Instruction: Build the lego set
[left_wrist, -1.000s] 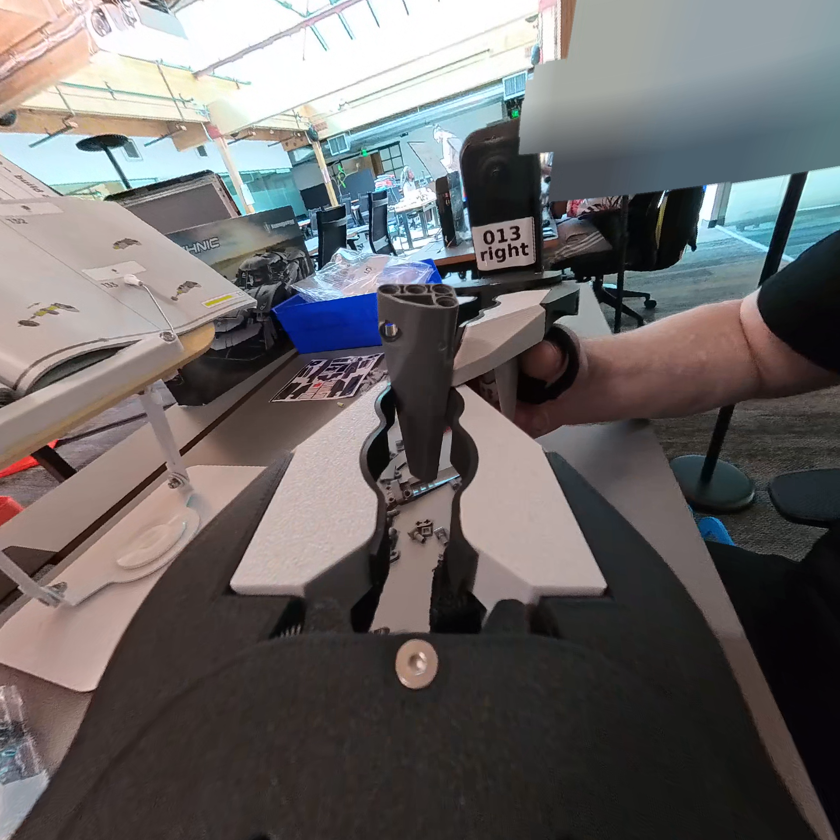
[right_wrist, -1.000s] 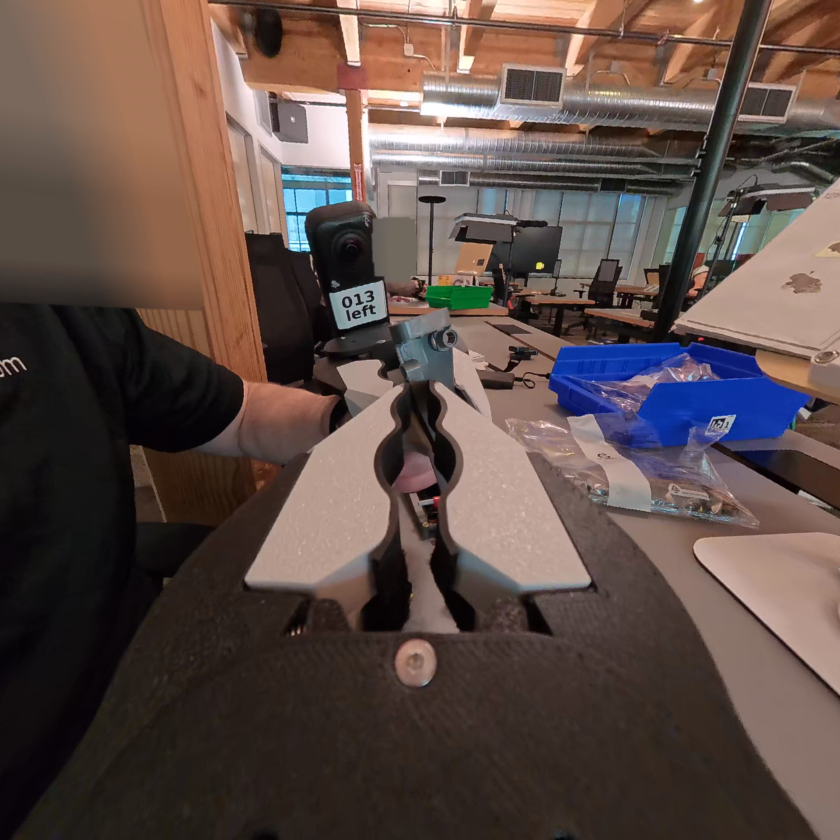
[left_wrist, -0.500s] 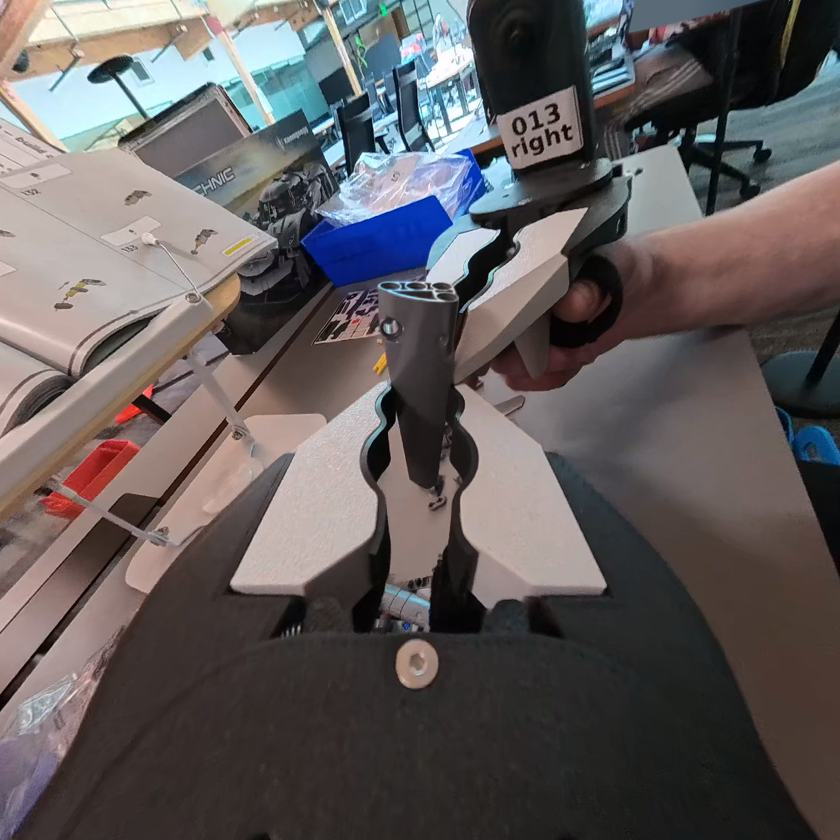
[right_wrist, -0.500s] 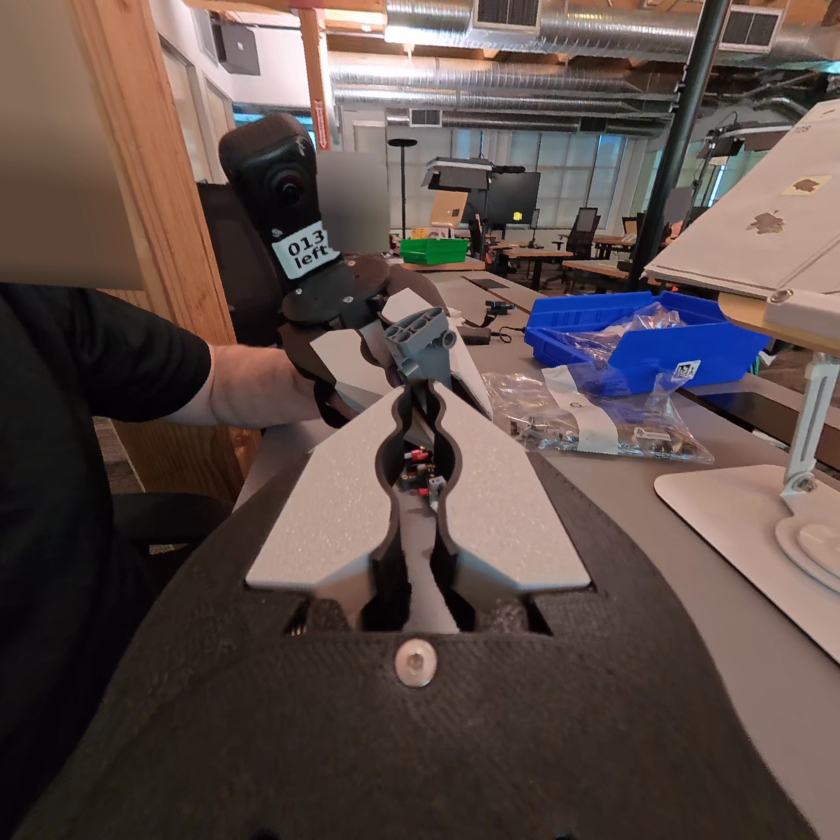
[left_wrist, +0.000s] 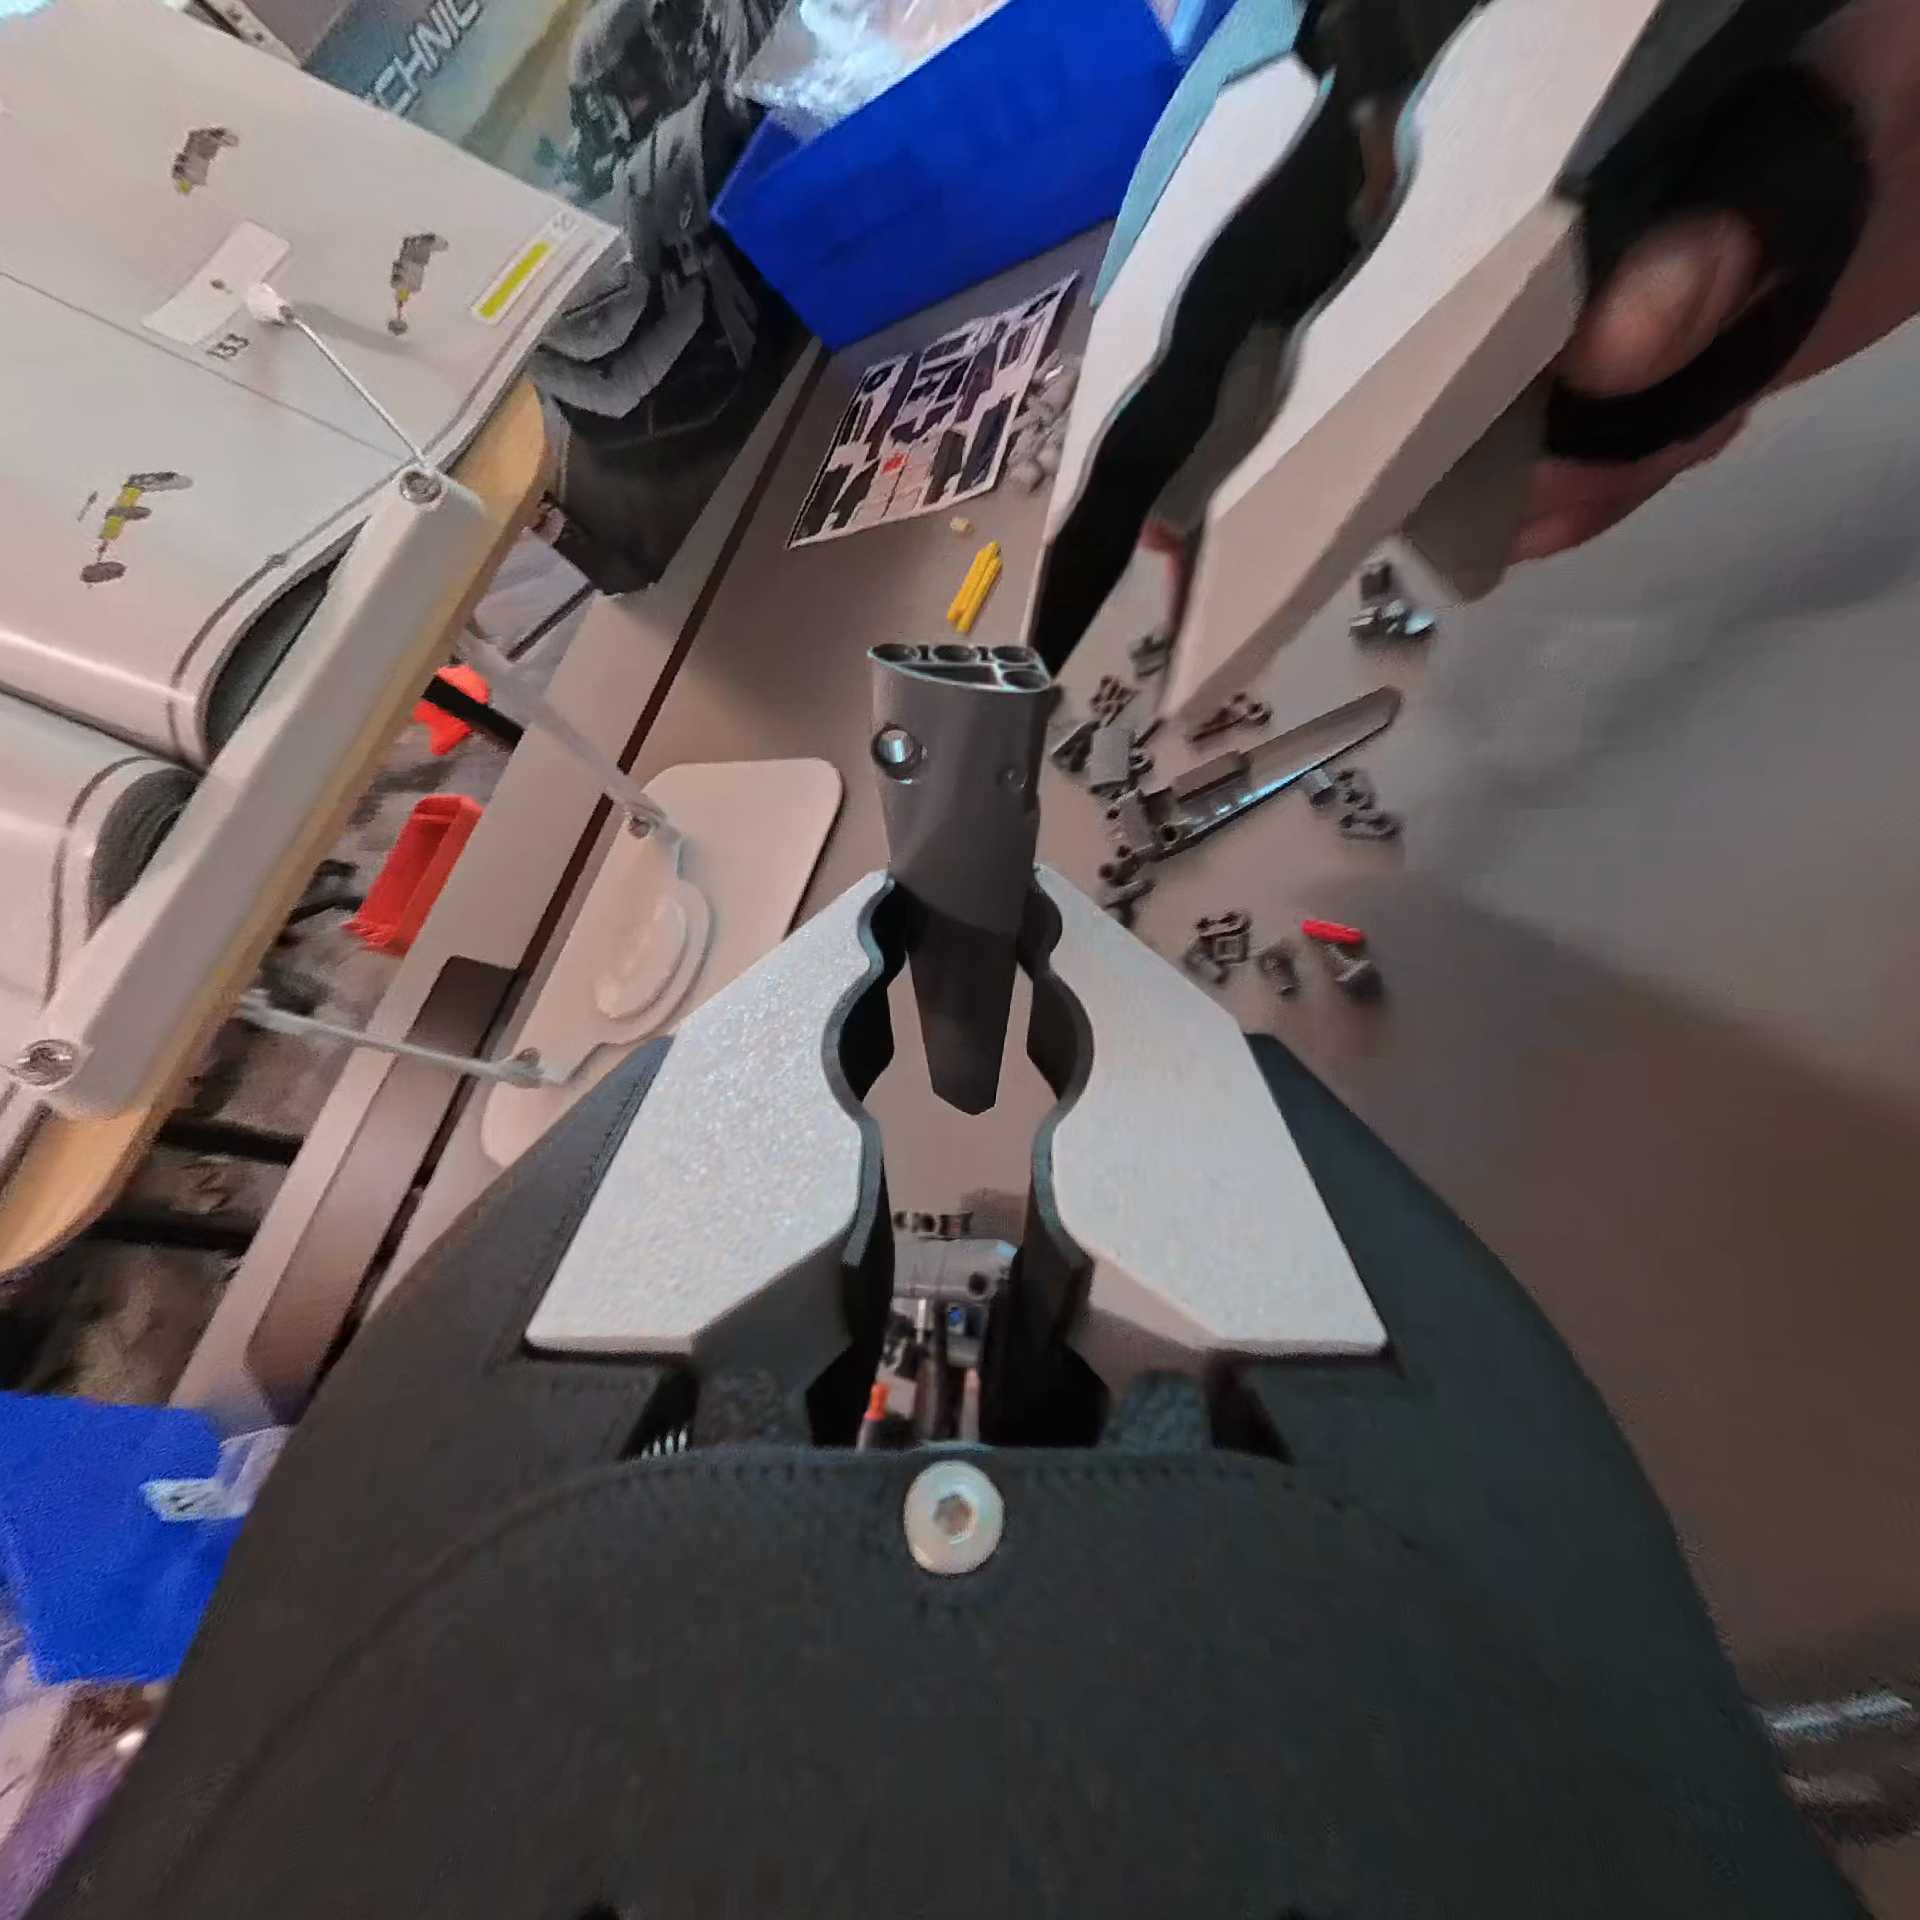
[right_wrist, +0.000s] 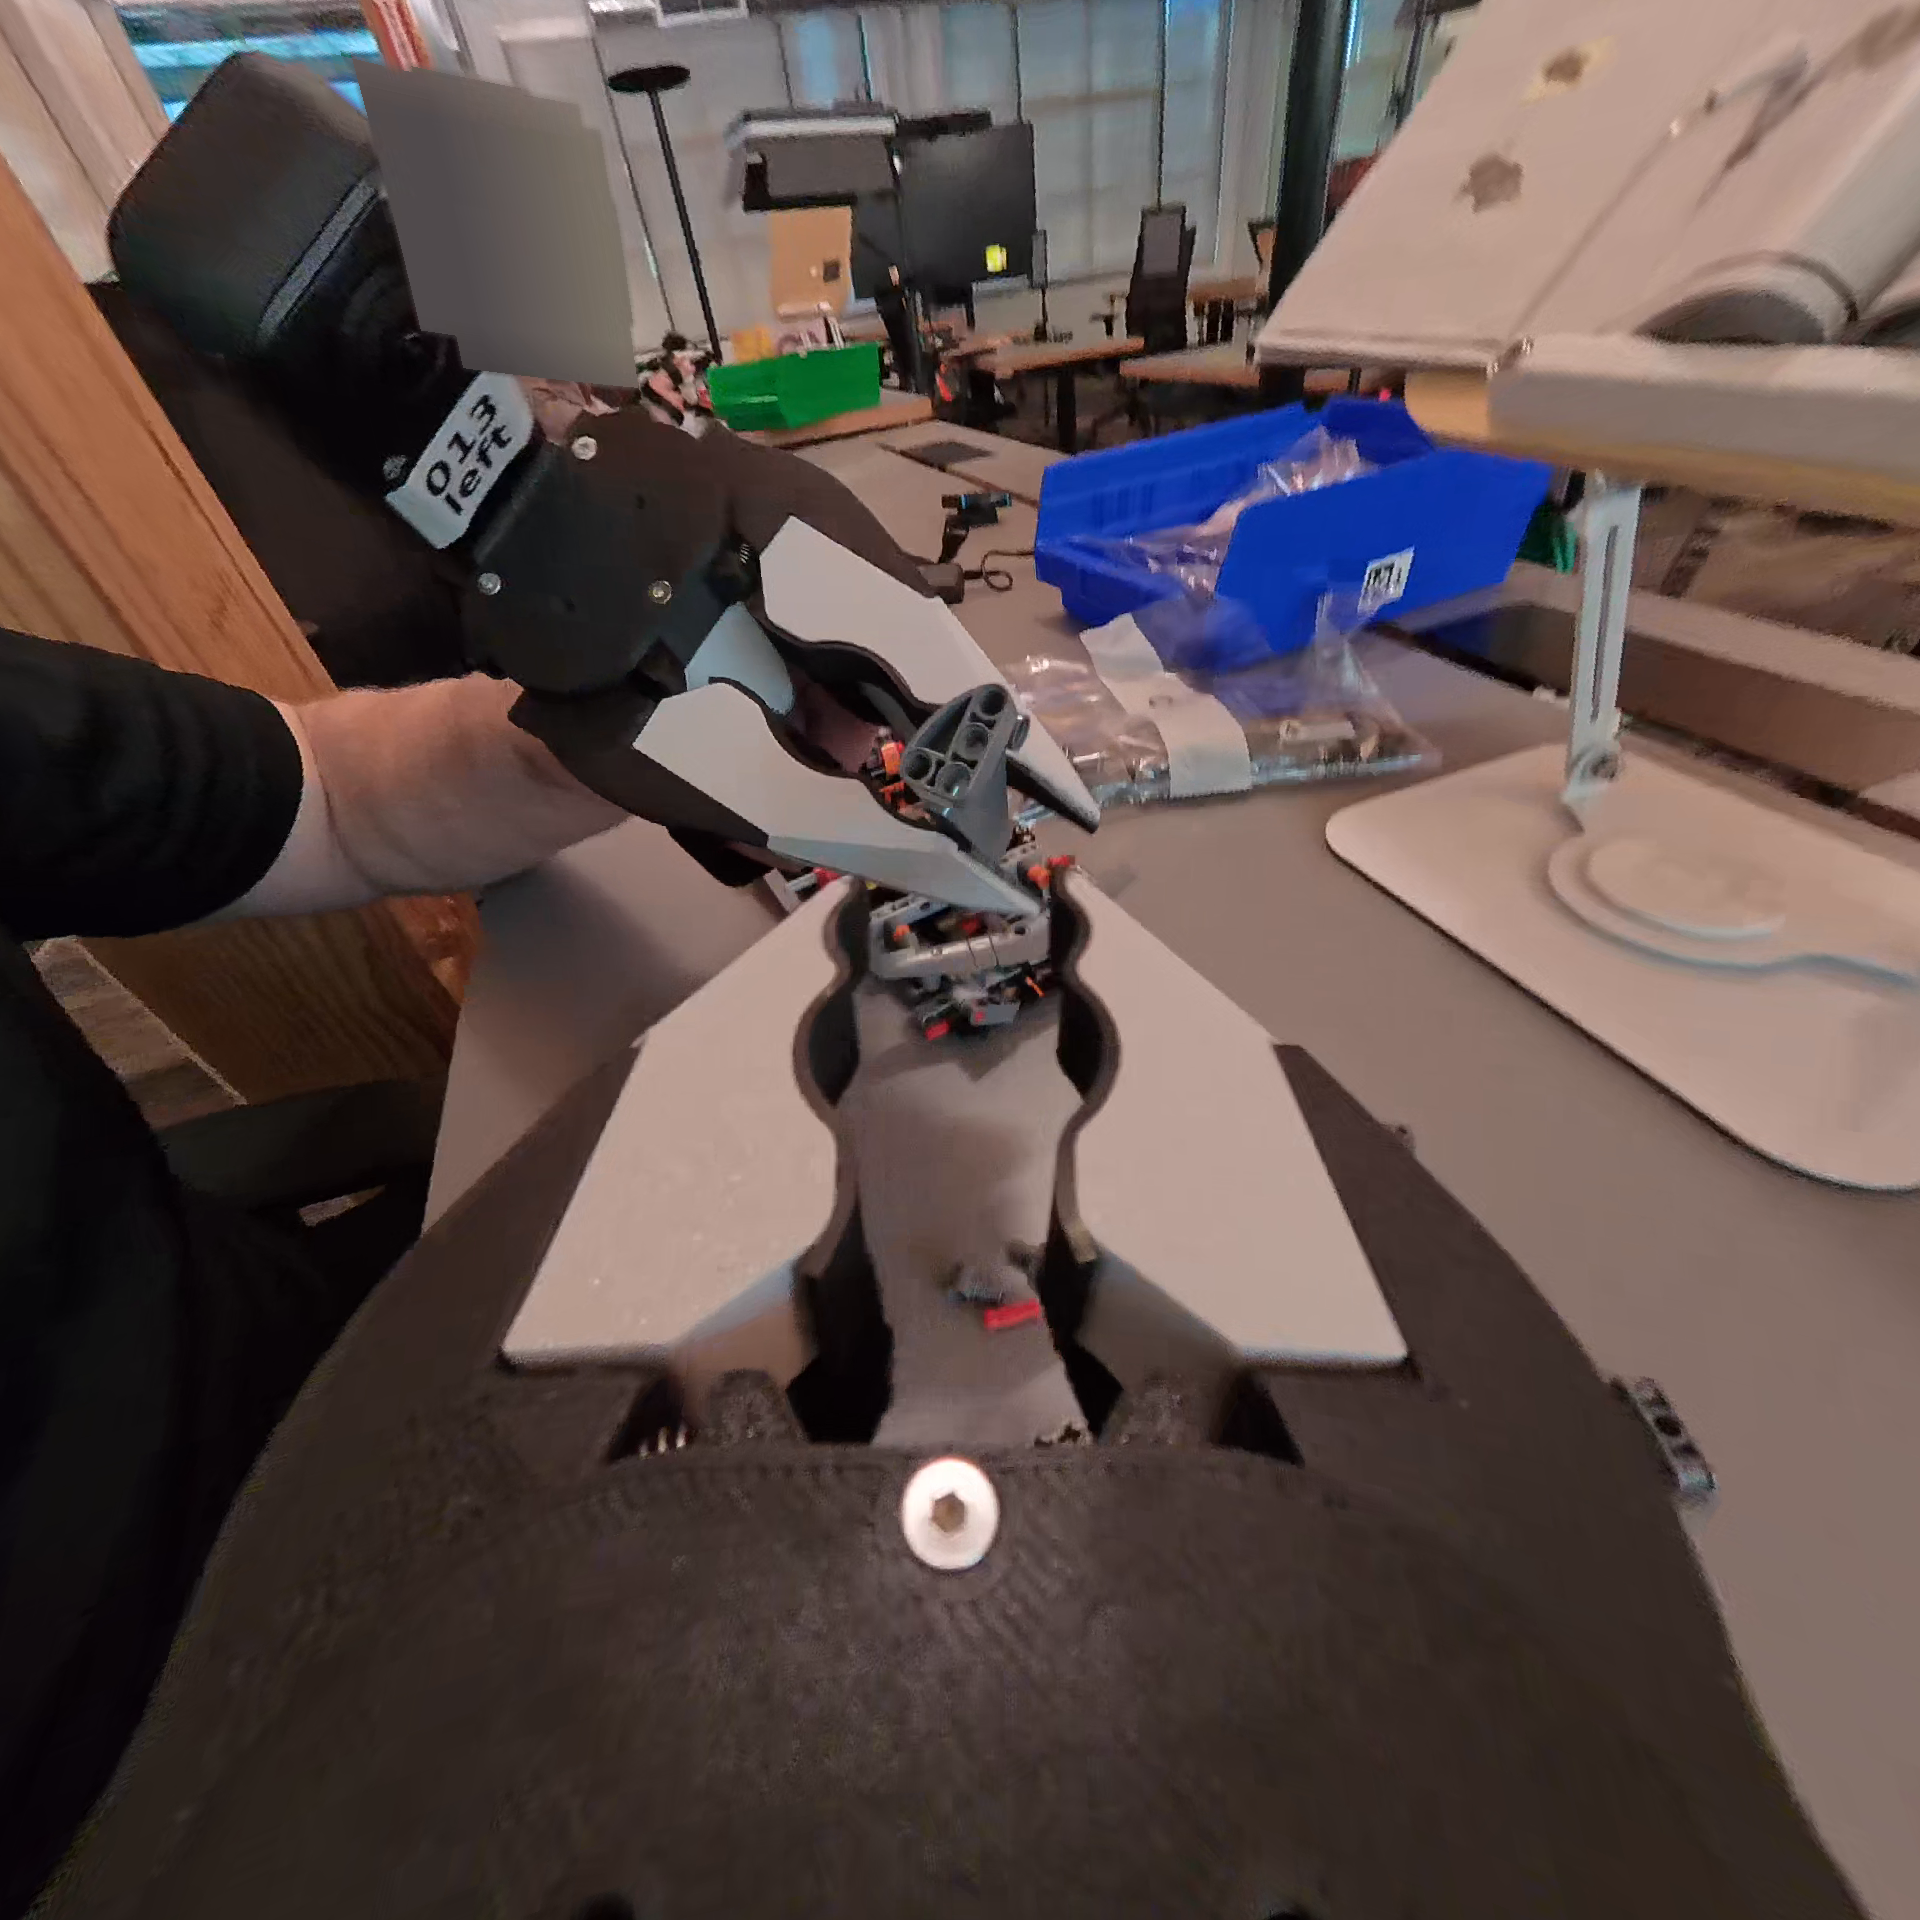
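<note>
Dark grey tapered panel piece (left_wrist: 956, 790): in the left wrist view it is pinched at its narrow end by the left gripper (left_wrist: 961, 914), above the tabletop (left_wrist: 1558, 1039); rigid, light, smooth plastic is judged. In the right wrist view the right gripper (right_wrist: 951, 914) is seen with jaws parted, empty, near a grey brick assembly (right_wrist: 956, 956).

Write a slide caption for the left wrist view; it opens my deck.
Left gripper clamps a dark grey tapered brick above scattered small parts.

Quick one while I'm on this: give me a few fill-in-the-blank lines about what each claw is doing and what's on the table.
The left claw grips a dark ____ tapered panel piece.
The right claw stands ____, nothing gripped.
The bin holding plastic bags is ____.
The open booklet rests on a ____.

Missing: grey; open; blue; stand
</note>
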